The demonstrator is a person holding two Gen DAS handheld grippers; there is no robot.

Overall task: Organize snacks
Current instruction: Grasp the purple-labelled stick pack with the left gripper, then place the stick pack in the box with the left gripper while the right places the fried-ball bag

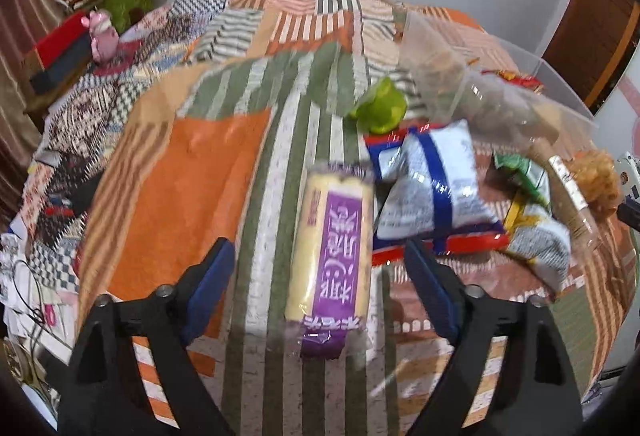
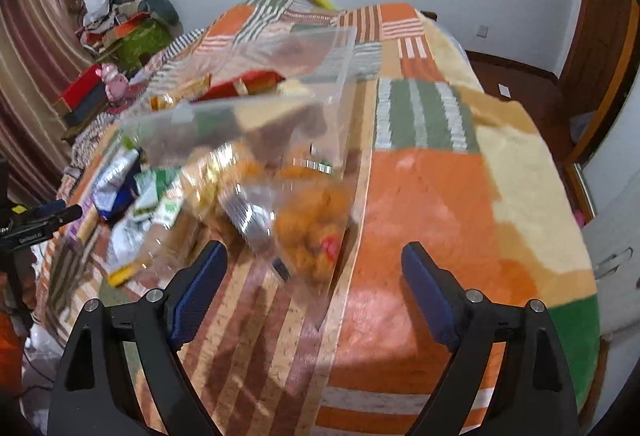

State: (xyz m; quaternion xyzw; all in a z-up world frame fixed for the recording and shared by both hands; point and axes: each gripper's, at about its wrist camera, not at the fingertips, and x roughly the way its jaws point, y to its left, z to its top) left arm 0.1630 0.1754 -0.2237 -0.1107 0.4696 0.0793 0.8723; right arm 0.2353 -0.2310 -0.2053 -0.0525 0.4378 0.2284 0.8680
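The left claw [image 1: 320,276] gapes wide, gripping nothing, a purple-labelled biscuit roll [image 1: 334,252] lying loose between its fingers on the patchwork blanket [image 1: 192,172]; the right claw [image 2: 314,280] gapes empty over a clear bag of orange snacks [image 2: 308,212]; other packets [image 1: 432,188] lie beside a clear plastic box [image 2: 280,92].

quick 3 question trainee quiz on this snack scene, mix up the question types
1. True or false: the left tongs are clamped on the purple-labelled packet.
2. Multiple choice: right of that packet in the left wrist view lies A) a white and blue bag, B) a glass bottle, C) a book.
3. Fill in: the clear plastic container stands on a patchwork ____.

Key
1. False: it lies between open tongs, untouched.
2. A
3. blanket
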